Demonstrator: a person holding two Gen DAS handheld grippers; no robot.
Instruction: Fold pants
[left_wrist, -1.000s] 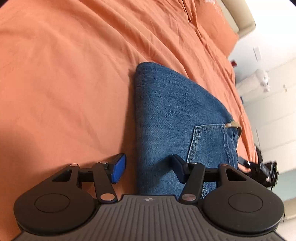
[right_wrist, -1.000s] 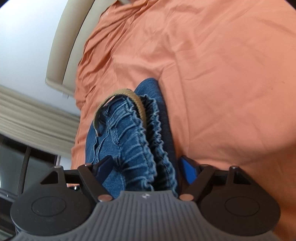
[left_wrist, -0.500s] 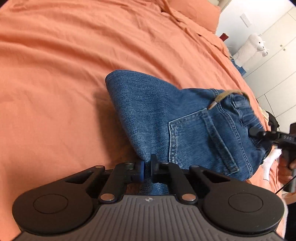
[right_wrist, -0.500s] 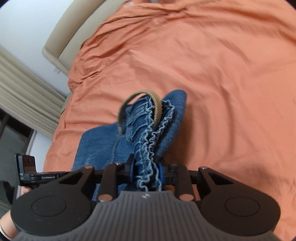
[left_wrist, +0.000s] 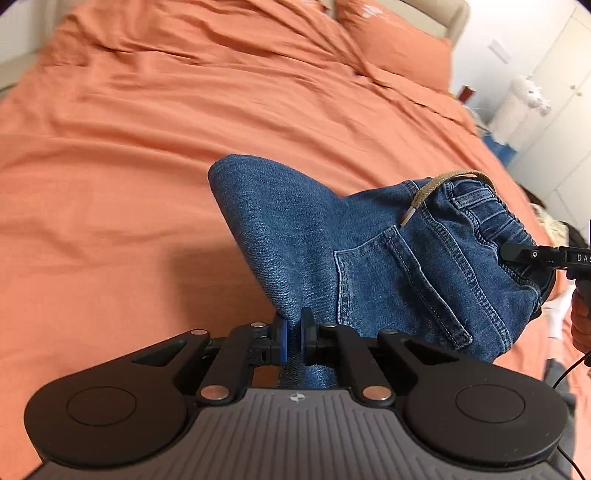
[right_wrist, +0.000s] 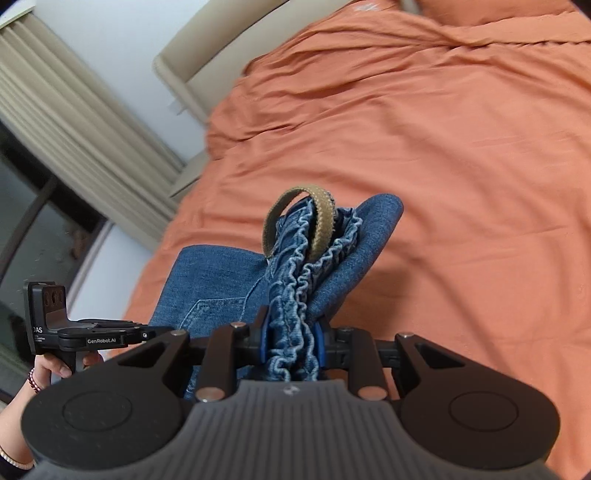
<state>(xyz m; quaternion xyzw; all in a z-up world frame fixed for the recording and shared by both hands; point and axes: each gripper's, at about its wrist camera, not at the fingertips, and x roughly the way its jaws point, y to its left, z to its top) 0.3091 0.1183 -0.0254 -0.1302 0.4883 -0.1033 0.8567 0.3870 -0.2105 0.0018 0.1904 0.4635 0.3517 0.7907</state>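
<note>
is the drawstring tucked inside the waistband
No, the tan drawstring loops free above the gathered waistband of the jeans, its tip hanging over the back pocket.

The bed (left_wrist: 147, 155) is covered edge to edge by a creased orange sheet (right_wrist: 461, 155), with a matching orange pillow (left_wrist: 399, 48) lying at its head end against a beige padded headboard (right_wrist: 207, 48). Folded blue denim pants (left_wrist: 332, 240) are mostly raised off the sheet near the bed's near edge; only their far folded corner appears to be at the sheet, and whether it touches cannot be determined.
</note>
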